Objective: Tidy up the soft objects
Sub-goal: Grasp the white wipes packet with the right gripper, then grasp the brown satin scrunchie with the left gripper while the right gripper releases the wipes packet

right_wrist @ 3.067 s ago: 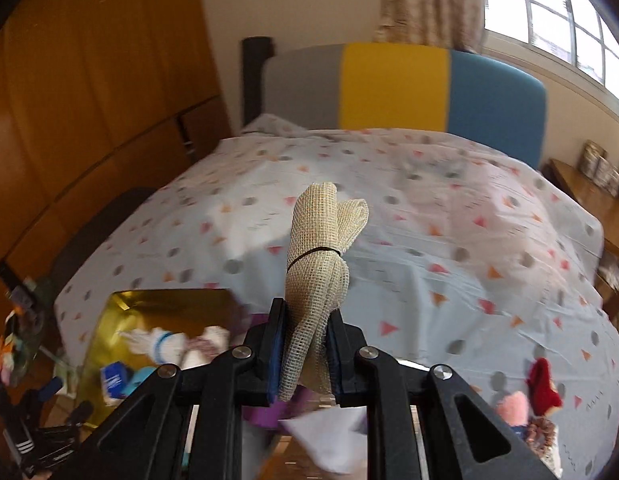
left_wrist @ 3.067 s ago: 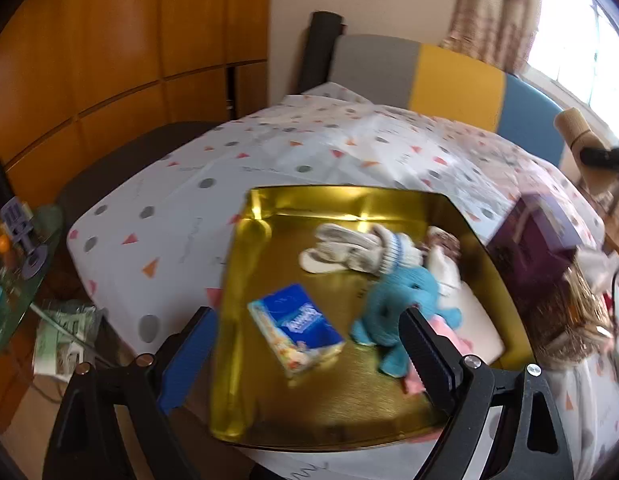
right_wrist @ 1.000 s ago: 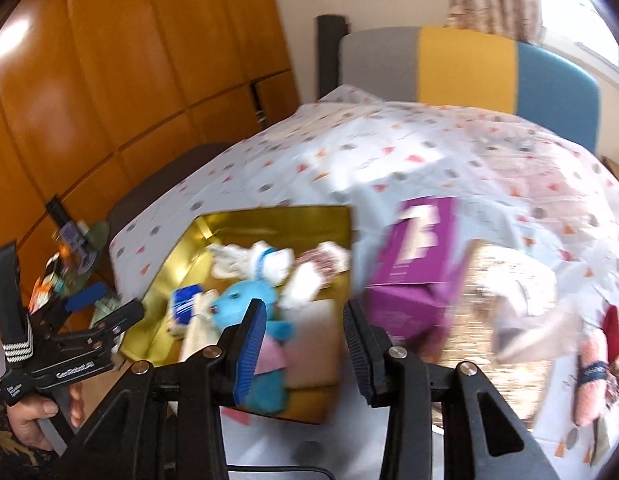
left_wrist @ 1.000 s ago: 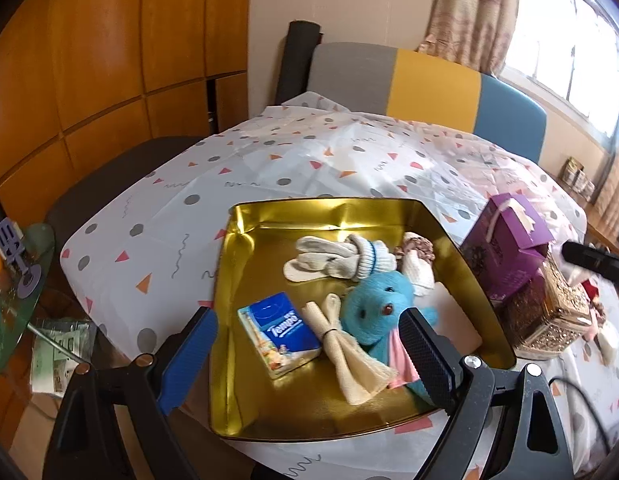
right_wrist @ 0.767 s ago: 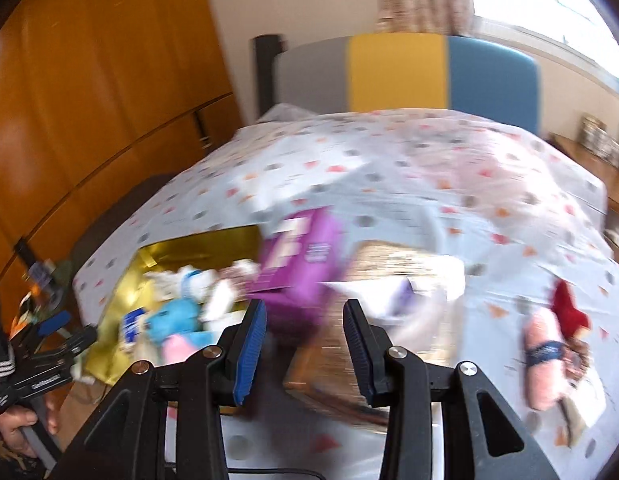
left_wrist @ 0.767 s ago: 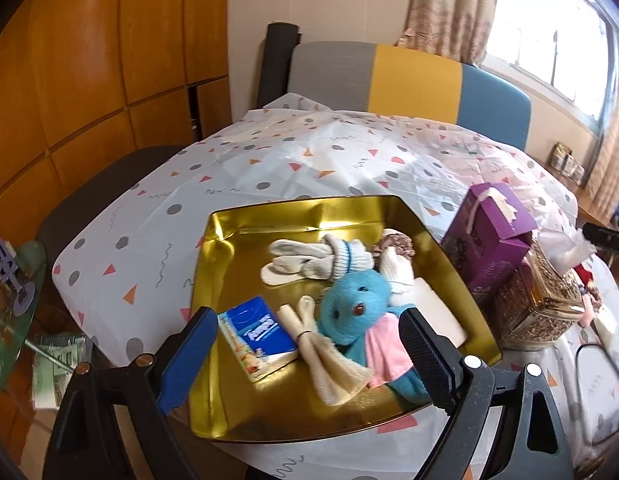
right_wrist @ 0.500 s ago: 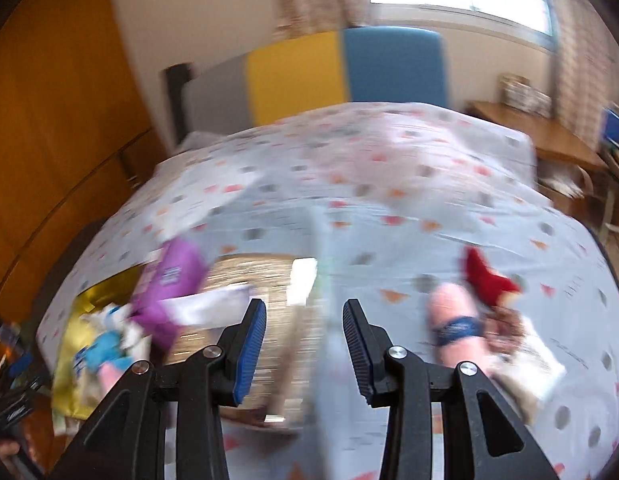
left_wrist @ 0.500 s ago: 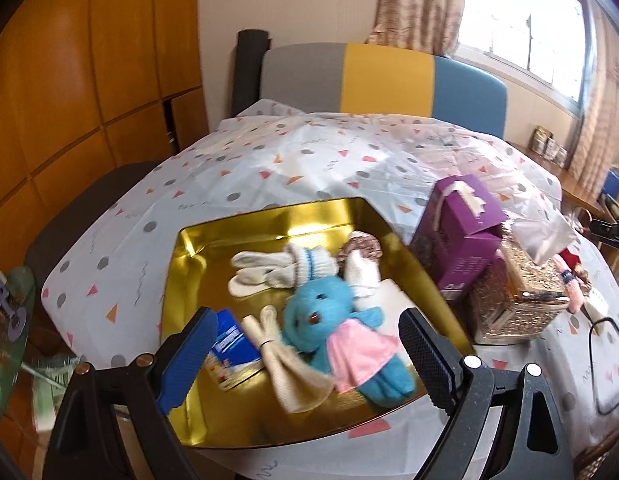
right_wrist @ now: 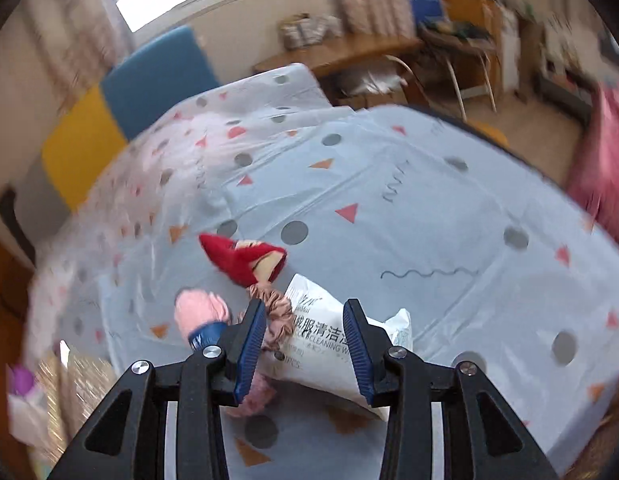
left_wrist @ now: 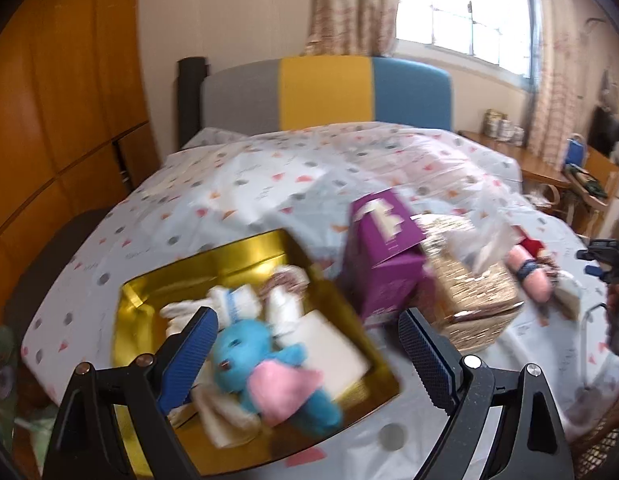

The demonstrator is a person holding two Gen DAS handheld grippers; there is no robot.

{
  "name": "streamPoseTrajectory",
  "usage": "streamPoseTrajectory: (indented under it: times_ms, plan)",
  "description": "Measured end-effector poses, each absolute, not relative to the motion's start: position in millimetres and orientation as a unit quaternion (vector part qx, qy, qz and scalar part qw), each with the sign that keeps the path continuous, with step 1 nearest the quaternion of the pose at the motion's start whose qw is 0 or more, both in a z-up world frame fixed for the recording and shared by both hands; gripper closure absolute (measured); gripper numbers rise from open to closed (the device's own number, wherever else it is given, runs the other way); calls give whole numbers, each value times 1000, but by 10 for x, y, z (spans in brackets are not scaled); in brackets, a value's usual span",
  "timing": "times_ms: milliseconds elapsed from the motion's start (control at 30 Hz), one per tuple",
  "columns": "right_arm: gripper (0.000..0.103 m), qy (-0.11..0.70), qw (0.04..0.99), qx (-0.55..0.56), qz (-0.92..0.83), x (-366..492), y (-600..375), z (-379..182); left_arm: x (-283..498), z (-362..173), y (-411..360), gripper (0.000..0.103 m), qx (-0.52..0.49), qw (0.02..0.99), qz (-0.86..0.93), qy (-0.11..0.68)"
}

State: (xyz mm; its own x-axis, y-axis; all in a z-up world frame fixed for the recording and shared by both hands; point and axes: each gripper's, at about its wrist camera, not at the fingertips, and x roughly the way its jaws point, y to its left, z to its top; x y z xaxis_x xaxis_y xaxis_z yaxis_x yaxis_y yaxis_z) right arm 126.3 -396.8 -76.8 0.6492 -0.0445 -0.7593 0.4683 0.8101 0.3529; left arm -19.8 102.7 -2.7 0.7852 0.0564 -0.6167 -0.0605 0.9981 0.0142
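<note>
A gold tray [left_wrist: 149, 292] on the bed holds a blue plush rabbit in a pink dress [left_wrist: 265, 376], white socks [left_wrist: 229, 304], a beige cloth roll [left_wrist: 225, 412] and other soft items. My left gripper [left_wrist: 305, 352] hovers open over the tray's near right part, empty. My right gripper [right_wrist: 305, 344] is open and empty above a white wipes packet [right_wrist: 329, 344]. A pink yarn roll [right_wrist: 197, 312], a tan scrunchie [right_wrist: 273, 312] and a red-hatted doll [right_wrist: 245, 258] lie just beyond its left finger. The pink roll [left_wrist: 527, 276] also shows in the left wrist view.
A purple box [left_wrist: 385, 256] and a woven gold tissue box [left_wrist: 465, 292] stand right of the tray. The dotted bedspread [right_wrist: 429, 208] stretches to a grey, yellow and blue headboard [left_wrist: 325, 92]. A wooden desk and chair [right_wrist: 449, 68] stand beyond the bed's edge.
The right gripper let go of the beige cloth roll into the tray, then swung right and down over the wipes packet. The left gripper drifted right along the tray.
</note>
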Motion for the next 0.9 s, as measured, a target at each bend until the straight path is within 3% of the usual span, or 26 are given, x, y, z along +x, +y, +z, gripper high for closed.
streamPoseTrajectory:
  times_ms: [267,567,633,800,900]
  plan:
    - [63,389,833,354,-170,1095,-4257,-878,205,306,214,10,22,945,-92,313]
    - [63,396,815,391,-163,1070,-4340,-972,656,247,-942,12,58,917,-192,345]
    - [63,395,815,393,-157,1083,-4329,-968,796,149,-1148,18,50,904,-206,370]
    - [63,387,817,401,-150,1074,-4334,-944,1139,-118,-1647,46,31,868,-249,427]
    - [63,381,814,413,-146,1053,-4360,-941,1344,-281,-1913,48,16,847,-272,456]
